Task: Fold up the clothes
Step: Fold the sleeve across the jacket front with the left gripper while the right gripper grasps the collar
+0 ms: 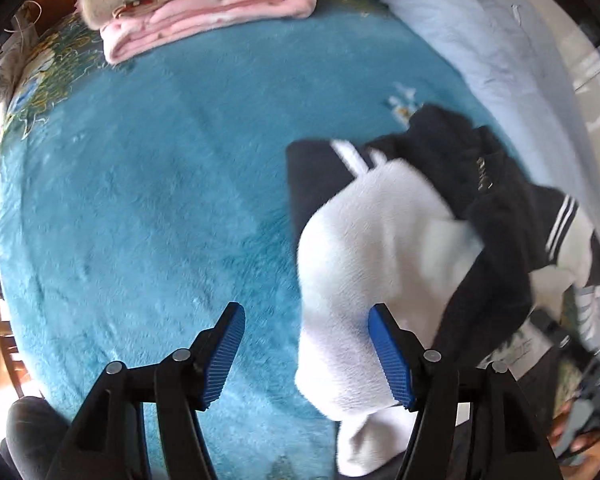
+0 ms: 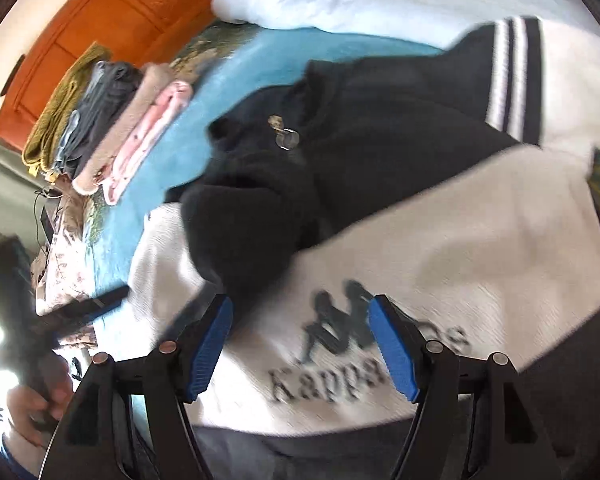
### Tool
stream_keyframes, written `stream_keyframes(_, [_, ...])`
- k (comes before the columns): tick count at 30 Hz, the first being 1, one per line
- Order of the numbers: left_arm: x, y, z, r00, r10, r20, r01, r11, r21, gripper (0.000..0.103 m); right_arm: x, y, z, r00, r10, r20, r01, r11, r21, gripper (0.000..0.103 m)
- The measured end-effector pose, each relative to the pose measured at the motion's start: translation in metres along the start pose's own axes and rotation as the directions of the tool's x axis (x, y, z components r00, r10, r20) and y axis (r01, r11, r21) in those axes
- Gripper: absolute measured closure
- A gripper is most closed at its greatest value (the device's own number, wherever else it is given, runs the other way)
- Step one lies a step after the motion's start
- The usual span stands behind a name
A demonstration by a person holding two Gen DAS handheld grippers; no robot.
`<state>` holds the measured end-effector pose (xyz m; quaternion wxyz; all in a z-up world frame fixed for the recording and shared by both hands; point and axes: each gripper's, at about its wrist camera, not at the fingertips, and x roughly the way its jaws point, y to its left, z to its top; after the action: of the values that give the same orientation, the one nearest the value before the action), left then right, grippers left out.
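A black and white fleece sweater (image 1: pixel 380 240) lies crumpled on the teal blanket (image 1: pixel 140 200), right of centre in the left wrist view. My left gripper (image 1: pixel 306 312) points down over its white sleeve end. The jaws stand open, and the sleeve's edge lies between them without the pads pressing on it. In the right wrist view the sweater (image 2: pixel 460 240) fills the middle, with a dark printed logo on the white part and a zip pull on the black part. My right gripper (image 2: pixel 300 300) hovers open above the logo and holds nothing.
A stack of folded clothes (image 1: pixel 204 0) sits at the blanket's far edge and shows again as the stack (image 2: pixel 112 128) before an orange headboard (image 2: pixel 100 12). A pale blue duvet (image 1: pixel 480 40) runs along the right. A person's hand (image 2: pixel 36 404) shows at lower left.
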<state>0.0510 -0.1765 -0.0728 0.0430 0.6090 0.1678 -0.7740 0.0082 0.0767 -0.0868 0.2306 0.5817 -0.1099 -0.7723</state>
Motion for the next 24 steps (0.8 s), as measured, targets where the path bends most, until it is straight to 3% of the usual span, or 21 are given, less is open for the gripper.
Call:
stream_keyframes(4, [0.006,-0.010,-0.009,1.000,0.007,-0.012,-0.006,0.999,0.036,0.035,0.010,0.046,0.019,0.999,-0.035,0.026,0.039,0.988,-0.152,0.031])
stream_keyframes(8, [0.004,-0.010,-0.011,1.000,-0.001,-0.016,0.002,0.999,0.046,0.035,0.035,0.093,0.034,0.993,-0.117,0.021,0.118,0.934,-0.338,0.031])
stream_keyframes(11, [-0.001,-0.002,-0.010,1.000,-0.018,-0.012,0.018,1.000,0.024,0.035,0.056,0.106,0.039,0.982,-0.188,0.007,0.177,0.909,-0.377,0.031])
stream_keyframes(12, [-0.003,-0.001,-0.010,1.000,-0.023,-0.009,0.023,1.000,0.017,0.035,0.059,0.104,0.038,0.979,-0.203,0.002,0.190,0.910,-0.369,0.036])
stream_keyframes(14, [-0.005,0.003,-0.010,0.999,-0.033,-0.005,0.033,0.999,0.003,0.035,0.064,0.096,0.040,0.969,-0.249,-0.011,0.230,0.911,-0.344,0.066])
stream_keyframes(15, [-0.006,0.005,-0.010,0.999,-0.041,-0.003,0.041,0.999,-0.005,0.035,0.062,0.091,0.044,0.970,-0.241,-0.017,0.223,0.919,-0.325,0.078])
stream_keyframes(19, [-0.015,0.009,-0.009,0.994,-0.103,0.022,0.103,0.994,-0.038,0.035,0.042,0.081,0.066,0.983,-0.182,-0.005,0.174,0.948,-0.268,0.091])
stream_keyframes(22, [-0.021,0.009,-0.007,0.988,-0.145,0.047,0.148,0.988,-0.047,0.035,-0.012,0.084,0.089,0.990,-0.030,0.135,0.065,0.964,-0.260,0.092])
stream_keyframes(24, [-0.022,0.006,-0.004,0.985,-0.166,0.053,0.169,0.985,-0.047,0.035,-0.057,0.081,0.100,0.960,0.103,0.260,-0.035,0.966,-0.255,0.093])
